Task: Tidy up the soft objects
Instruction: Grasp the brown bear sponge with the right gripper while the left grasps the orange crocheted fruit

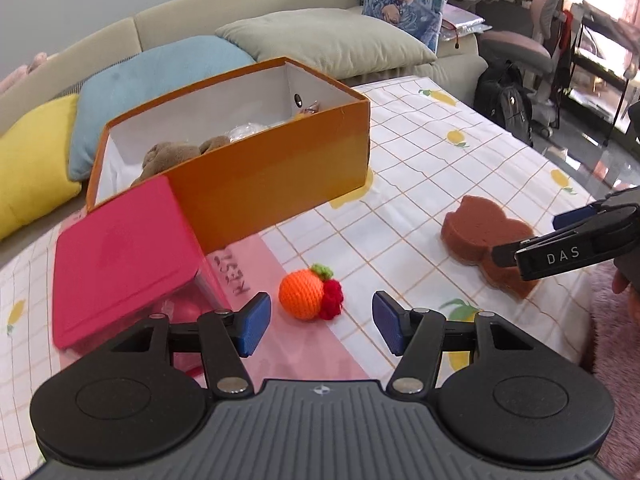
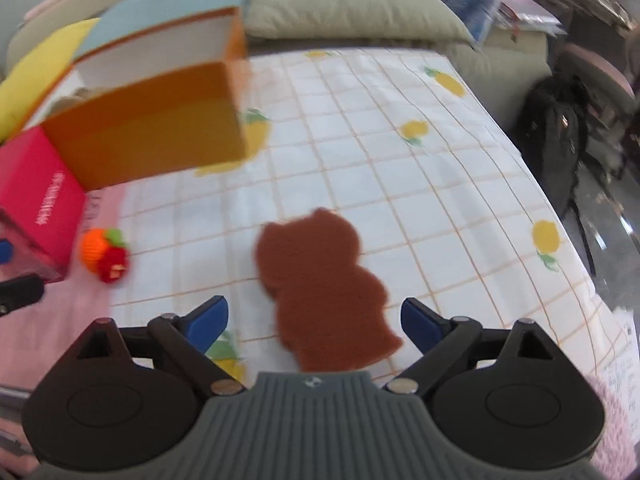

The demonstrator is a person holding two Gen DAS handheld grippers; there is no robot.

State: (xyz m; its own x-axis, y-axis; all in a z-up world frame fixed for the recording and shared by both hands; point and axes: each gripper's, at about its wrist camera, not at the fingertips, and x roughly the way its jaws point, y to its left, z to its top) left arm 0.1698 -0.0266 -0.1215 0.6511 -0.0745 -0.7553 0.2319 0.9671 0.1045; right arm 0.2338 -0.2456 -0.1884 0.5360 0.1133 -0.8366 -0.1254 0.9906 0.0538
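Note:
An orange crocheted fruit (image 1: 307,294) with a red and green trim lies on the tablecloth just beyond my open, empty left gripper (image 1: 321,323); it also shows in the right wrist view (image 2: 103,254). A brown bear-shaped sponge (image 2: 324,288) lies flat between the open jaws of my right gripper (image 2: 314,320), not held; in the left wrist view the sponge (image 1: 484,236) sits at the right under the right gripper (image 1: 528,246). An open orange box (image 1: 256,188) with a brown plush toy (image 1: 172,158) inside stands behind.
A red box (image 1: 120,256) leans against the orange box at the left. The table carries a checked lemon-print cloth (image 2: 380,152). A sofa with yellow, blue and green cushions (image 1: 328,40) lies behind. A black backpack (image 2: 560,140) and chair stand at the right.

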